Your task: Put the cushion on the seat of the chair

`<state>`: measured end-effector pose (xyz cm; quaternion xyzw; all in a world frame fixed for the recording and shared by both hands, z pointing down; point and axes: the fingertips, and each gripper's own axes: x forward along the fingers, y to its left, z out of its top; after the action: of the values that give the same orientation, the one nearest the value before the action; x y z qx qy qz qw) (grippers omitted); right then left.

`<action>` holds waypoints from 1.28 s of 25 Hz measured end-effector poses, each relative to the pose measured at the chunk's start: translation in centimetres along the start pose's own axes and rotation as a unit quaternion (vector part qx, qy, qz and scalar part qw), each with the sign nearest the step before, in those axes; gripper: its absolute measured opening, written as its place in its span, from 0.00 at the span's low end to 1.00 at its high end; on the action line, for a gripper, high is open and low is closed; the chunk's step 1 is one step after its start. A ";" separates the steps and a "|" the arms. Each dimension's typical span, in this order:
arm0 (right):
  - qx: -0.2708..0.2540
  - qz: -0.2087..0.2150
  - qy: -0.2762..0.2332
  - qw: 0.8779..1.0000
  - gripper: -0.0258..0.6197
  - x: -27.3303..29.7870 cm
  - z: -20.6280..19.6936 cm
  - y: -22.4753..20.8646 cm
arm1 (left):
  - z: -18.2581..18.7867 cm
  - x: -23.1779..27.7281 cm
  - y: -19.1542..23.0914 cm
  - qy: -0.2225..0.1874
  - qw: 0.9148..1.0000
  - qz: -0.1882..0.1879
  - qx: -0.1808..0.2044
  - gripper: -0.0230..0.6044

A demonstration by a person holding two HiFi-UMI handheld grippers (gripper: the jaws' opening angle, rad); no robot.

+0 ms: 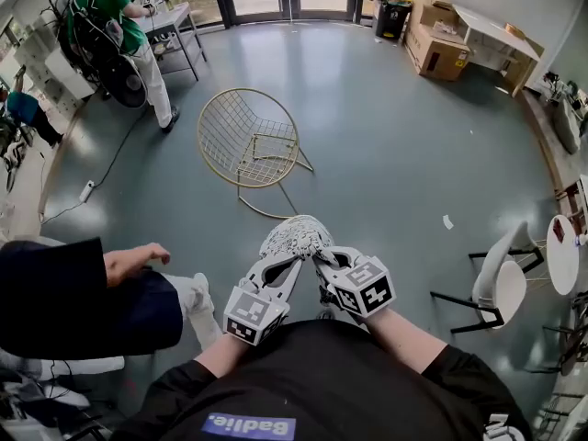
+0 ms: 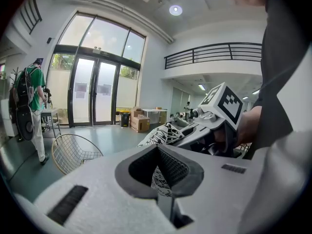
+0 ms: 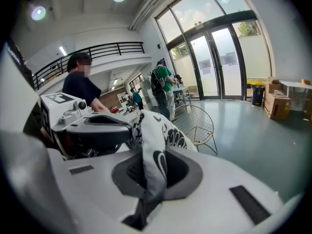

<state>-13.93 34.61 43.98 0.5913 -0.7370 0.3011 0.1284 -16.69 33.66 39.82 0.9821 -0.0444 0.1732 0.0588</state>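
Observation:
I hold a black-and-white patterned cushion [image 1: 296, 238] in the air in front of me with both grippers. My left gripper [image 1: 290, 265] is shut on its left edge and my right gripper [image 1: 322, 263] on its right edge. In the left gripper view the cushion [image 2: 162, 134] fabric is pinched in my left gripper [image 2: 158, 173], with the right gripper [image 2: 214, 116] beside it. The right gripper view shows my right gripper [image 3: 150, 173] shut on a fold of the cushion [image 3: 152, 145]. The gold wire chair [image 1: 249, 140] stands on the floor ahead, apart from the cushion.
A seated person's dark sleeve and hand [image 1: 129, 263] reach in at the left. Another person in a green shirt [image 1: 115, 16] stands by a table at the far left. Cardboard boxes [image 1: 439, 51] sit at the back right, and a white chair [image 1: 497, 280] stands at the right.

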 end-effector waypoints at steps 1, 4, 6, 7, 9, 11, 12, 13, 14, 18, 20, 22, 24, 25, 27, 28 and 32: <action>0.000 0.001 -0.001 1.000 0.09 -0.1 0.0 -0.2 | 0.1 0.3 -0.1 0.001 1.000 0.002 0.000 0.06; -0.003 0.009 -0.003 1.000 0.09 -0.3 0.0 -0.9 | 0.1 1.0 -0.3 0.008 1.000 0.011 -0.002 0.06; -0.004 0.016 -0.003 1.000 0.09 -0.5 0.0 -1.5 | 0.3 1.7 -0.6 0.007 1.000 0.015 -0.002 0.06; -0.005 0.019 -0.003 1.000 0.09 -0.6 -0.2 -1.9 | 0.4 2.1 -0.7 0.005 1.000 0.017 -0.001 0.06; -0.006 0.027 0.000 1.000 0.09 -0.7 -0.3 -2.3 | 0.5 2.7 -0.9 0.000 1.000 0.022 -0.001 0.06; -0.010 0.038 0.003 0.999 0.09 -0.7 -0.4 -2.5 | 0.6 3.1 -0.9 0.000 1.000 0.028 -0.004 0.06; -0.012 0.042 0.005 0.999 0.09 -0.7 -0.4 -2.5 | 0.6 3.2 -0.9 0.001 1.000 0.031 -0.005 0.06; -0.014 0.046 0.006 0.999 0.09 -0.6 -0.3 -2.7 | 0.6 3.3 -0.8 0.002 0.999 0.034 -0.005 0.06; -0.015 0.049 0.006 0.999 0.09 -0.5 -0.2 -2.8 | 0.7 3.4 -0.6 0.003 0.999 0.037 -0.004 0.06; -0.018 0.056 0.009 0.998 0.09 0.6 0.4 -3.5 | 0.6 3.9 0.7 0.001 0.999 0.043 -0.010 0.06; -0.019 0.056 0.011 0.998 0.09 1.4 0.8 -4.0 | 0.4 4.4 1.6 -0.001 0.999 0.042 -0.014 0.06; -0.020 0.054 0.012 0.998 0.09 2.4 1.4 -4.8 | 0.6 5.0 2.7 -0.006 0.999 0.043 -0.017 0.06; -0.021 0.053 0.014 0.998 0.09 3.5 2.2 -5.6 | 0.8 5.9 4.0 -0.012 0.999 0.041 -0.020 0.06; -0.022 0.053 0.015 0.998 0.09 4.0 2.6 -6.0 | 0.8 6.4 4.7 -0.012 0.999 0.038 -0.021 0.06; -0.022 0.053 0.017 0.998 0.09 5.2 3.6 -6.8 | 1.1 7.3 6.4 -0.013 0.999 0.033 -0.023 0.06; -0.021 0.053 0.017 0.998 0.09 5.9 4.2 -7.3 | 1.5 7.8 7.3 -0.014 0.999 0.032 -0.023 0.06; -0.016 0.050 0.020 0.998 0.09 8.8 7.1 -8.8 | 3.0 9.1 11.4 -0.016 0.999 0.023 -0.021 0.06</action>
<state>-6.74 22.36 45.76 0.5452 -0.7676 0.3076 0.1372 -8.37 21.34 41.33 0.9820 -0.0715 0.1582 0.0744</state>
